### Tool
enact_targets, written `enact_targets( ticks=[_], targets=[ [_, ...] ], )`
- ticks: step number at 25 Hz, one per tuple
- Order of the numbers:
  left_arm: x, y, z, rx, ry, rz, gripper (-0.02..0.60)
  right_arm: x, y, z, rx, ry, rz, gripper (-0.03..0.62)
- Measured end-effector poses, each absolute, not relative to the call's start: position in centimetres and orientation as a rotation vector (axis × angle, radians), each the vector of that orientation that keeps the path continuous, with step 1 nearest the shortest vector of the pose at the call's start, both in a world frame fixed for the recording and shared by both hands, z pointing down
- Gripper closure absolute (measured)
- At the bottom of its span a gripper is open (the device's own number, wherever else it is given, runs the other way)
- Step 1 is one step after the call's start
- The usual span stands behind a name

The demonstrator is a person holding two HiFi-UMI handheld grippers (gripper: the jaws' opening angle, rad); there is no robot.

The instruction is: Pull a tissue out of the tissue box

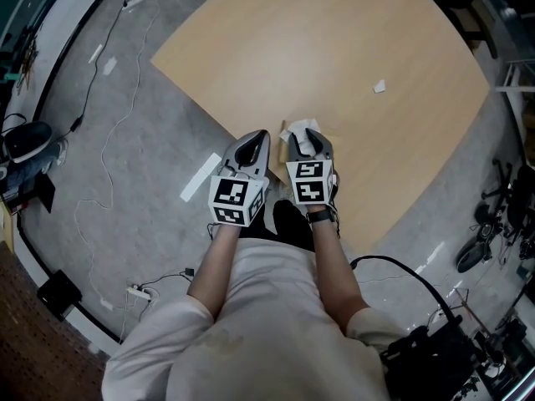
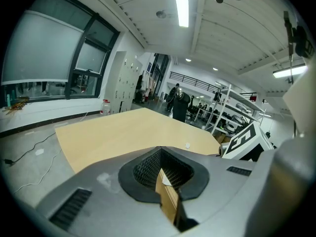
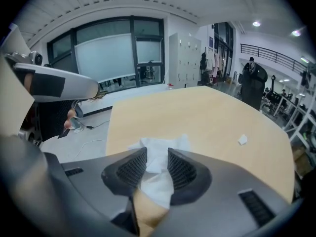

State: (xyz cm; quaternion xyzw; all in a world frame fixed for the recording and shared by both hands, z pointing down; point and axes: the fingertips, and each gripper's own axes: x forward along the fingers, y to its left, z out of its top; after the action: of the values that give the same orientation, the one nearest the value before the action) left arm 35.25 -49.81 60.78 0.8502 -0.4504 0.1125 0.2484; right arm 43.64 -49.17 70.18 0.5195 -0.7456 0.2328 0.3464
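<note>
A tan tissue box (image 1: pixel 287 132) sits at the near edge of the wooden table (image 1: pixel 334 48), with a white tissue (image 1: pixel 300 144) sticking up from it. My right gripper (image 1: pixel 308 138) points down over the box. In the right gripper view its jaws (image 3: pixel 157 157) stand apart, open, with the tissue (image 3: pixel 159 144) rising between the pads and the box (image 3: pixel 145 212) below. My left gripper (image 1: pixel 255 139) is at the box's left side. In the left gripper view (image 2: pixel 160 158) the pads are closed on a thin tan edge of the box (image 2: pixel 169 199).
A small crumpled white scrap (image 1: pixel 379 86) lies farther out on the table. On the grey floor there are cables (image 1: pixel 100 165), a white strip (image 1: pixel 201 176) and a power strip (image 1: pixel 139 291). Black equipment (image 1: pixel 426 357) stands at the lower right.
</note>
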Motion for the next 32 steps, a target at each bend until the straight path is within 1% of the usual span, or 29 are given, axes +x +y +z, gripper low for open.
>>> enact_targets(
  ticks=[2, 4, 6, 7, 12, 16, 22, 32],
  targets=[
    [35.3, -49.7, 60.5, 2.319, -1.229, 0.306, 0.581, 43.7, -49.2, 70.1, 1.351, -1.918, 0.608, 0.487],
    [35.4, -49.6, 60.1, 2.324, -1.23, 0.305, 0.581, 43.7, -49.1, 70.1, 1.352, -1.904, 0.614, 0.539],
    [35.6, -49.6, 59.6, 2.332, -1.232, 0.301, 0.581, 44.0, -49.0, 70.1, 1.362, -1.9, 0.639, 0.568],
    [35.7, -49.6, 59.4, 2.337, -1.235, 0.298, 0.581, 44.1, -49.0, 70.0, 1.371, -1.904, 0.655, 0.572],
    [35.0, -50.2, 57.5, 2.368, -1.251, 0.263, 0.581, 43.7, -49.9, 67.1, 1.426, -1.949, 0.67, 0.579],
    [35.3, -51.1, 54.7, 2.421, -1.258, 0.217, 0.581, 43.7, -51.1, 62.7, 1.49, -2.02, 0.625, 0.579],
    [35.4, -53.1, 48.3, 2.537, -1.273, 0.109, 0.581, 43.7, -53.6, 53.0, 1.618, -2.185, 0.517, 0.58],
    [36.8, -53.9, 36.5, 2.734, -1.296, -0.124, 0.581, 44.9, -52.8, 36.3, 1.895, -2.41, 0.122, 0.58]
  ],
)
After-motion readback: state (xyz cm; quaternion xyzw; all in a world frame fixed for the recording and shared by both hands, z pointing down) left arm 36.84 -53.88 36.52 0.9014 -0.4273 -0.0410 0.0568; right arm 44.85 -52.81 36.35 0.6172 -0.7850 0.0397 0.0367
